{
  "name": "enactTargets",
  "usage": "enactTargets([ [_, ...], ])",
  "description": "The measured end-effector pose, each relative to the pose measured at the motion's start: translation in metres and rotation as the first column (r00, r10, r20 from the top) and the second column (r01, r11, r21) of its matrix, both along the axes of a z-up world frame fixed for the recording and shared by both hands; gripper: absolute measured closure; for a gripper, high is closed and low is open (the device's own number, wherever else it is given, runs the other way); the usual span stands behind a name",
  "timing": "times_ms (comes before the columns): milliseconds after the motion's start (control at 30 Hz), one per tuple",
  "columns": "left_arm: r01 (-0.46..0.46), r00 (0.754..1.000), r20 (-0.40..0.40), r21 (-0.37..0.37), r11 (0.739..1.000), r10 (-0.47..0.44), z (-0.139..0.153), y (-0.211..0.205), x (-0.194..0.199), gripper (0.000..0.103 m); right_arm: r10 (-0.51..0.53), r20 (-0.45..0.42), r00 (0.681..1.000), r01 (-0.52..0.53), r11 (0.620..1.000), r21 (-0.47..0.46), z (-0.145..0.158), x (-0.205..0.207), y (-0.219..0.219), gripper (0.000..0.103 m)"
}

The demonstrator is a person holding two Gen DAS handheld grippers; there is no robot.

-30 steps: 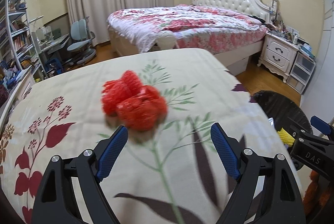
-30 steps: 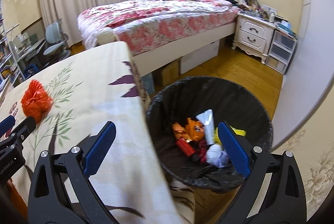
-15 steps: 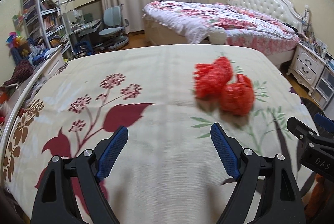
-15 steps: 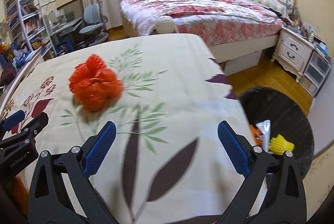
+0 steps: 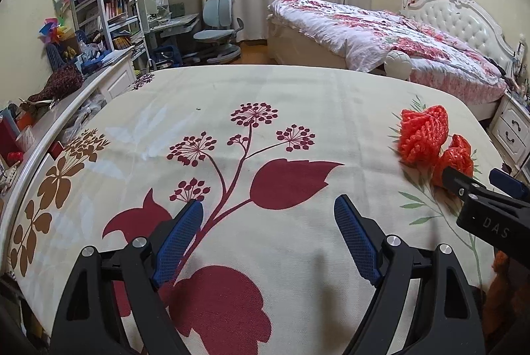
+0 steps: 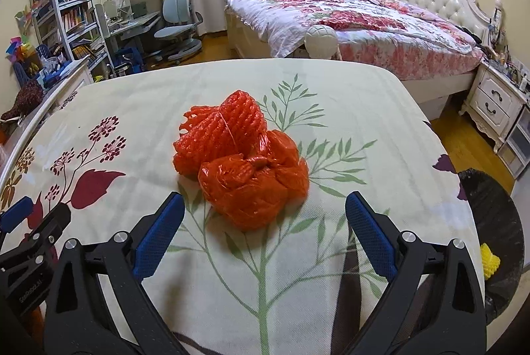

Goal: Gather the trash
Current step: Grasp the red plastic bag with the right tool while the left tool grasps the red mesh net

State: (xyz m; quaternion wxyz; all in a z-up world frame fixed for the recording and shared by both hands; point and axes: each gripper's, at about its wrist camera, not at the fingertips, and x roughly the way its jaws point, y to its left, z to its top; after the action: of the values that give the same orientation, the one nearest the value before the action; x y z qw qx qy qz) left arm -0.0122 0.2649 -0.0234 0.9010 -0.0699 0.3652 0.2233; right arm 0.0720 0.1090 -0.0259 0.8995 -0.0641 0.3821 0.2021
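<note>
Crumpled orange-red foam netting and knotted plastic bag (image 6: 241, 169) lie on the flower-printed cloth tabletop (image 6: 331, 272), at twelve o'clock of the right gripper (image 6: 263, 239), whose ribbed blue jaws are closing, nothing between. Left gripper (image 5: 268, 239) released, empty.

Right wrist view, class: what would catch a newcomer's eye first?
The bright orange mesh bundle lies mid-cloth on the flowered tablecloth, just ahead of the right gripper, whose jaws are closing with nothing between them. A black bin sits low at the right edge.
</note>
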Motion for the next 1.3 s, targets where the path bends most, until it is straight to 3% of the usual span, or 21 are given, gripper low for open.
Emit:
enactTargets([
  [167, 0.022, 1.0, -0.004, -0.005, 1.0, -0.022, -0.002, -0.005, 0.005, 0.022, 0.028, -0.058, 0.998, -0.027, 1.0, 0.014, -0.004, 0.012, 0.001, 0.047],
  [267, 0.049, 0.999, -0.003, -0.011, 0.999, -0.049, -0.002, -0.014, 0.01, 0.022, 0.022, -0.048, 0.999, -0.022, 1.0, 0.005, -0.003, 0.013, -0.006, 0.051],
  [700, 0.199, 0.98, -0.006, -0.041, 0.979, -0.199, -0.003, -0.067, 0.052, 0.022, -0.049, -0.034, 0.998, 0.049, 0.999, 0.001, -0.005, 0.033, -0.07, 0.053],
  [833, 0.234, 0.972, -0.016, -0.02, 0.972, -0.234, -0.003, -0.082, 0.068, 0.022, -0.06, -0.037, 0.998, 0.06, 0.998, 0.013, -0.006, 0.042, -0.083, 0.053],
  [1300, 0.278, 0.959, -0.048, -0.003, 0.961, -0.278, -0.007, -0.098, 0.119, 0.022, -0.047, -0.049, 0.998, 0.048, 0.999, 0.023, -0.009, 0.056, -0.088, 0.052],
])
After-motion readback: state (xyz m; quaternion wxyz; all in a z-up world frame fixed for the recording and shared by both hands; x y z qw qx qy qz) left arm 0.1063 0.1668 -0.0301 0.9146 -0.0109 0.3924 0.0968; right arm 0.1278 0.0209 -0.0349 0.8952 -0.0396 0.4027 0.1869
